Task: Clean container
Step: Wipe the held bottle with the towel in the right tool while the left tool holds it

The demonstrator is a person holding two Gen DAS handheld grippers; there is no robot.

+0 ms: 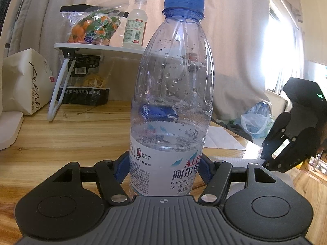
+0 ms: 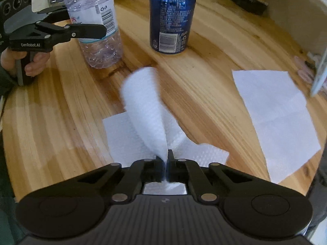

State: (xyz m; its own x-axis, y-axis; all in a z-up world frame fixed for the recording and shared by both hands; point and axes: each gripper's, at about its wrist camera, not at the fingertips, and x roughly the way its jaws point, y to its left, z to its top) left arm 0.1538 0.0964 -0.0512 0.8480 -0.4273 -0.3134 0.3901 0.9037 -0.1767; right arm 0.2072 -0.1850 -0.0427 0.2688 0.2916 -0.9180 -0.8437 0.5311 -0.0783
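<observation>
— So where do things stand?
— Right gripper [image 2: 166, 159] is pinched on a paper towel [image 2: 146, 110], lifted off the near edge of the table [image 2: 51, 122]. Left gripper [image 1: 163, 169] is clamped round the water bottle [image 1: 171, 94], upright toward the far left corner, beside a blue can [image 2: 172, 20].
— Advice?
— Keep the bottle steady; wipe its wet side with a broad fold, not the tip.

Clear glossy plastic water bottle [image 1: 171, 94], beaded with droplets; shiny blue metal can [image 2: 172, 19]; embossed white paper towel [image 2: 147, 114]; smooth, grained wooden bench [image 2: 61, 110]; matt black plastic fingers [image 2: 171, 156].
</observation>
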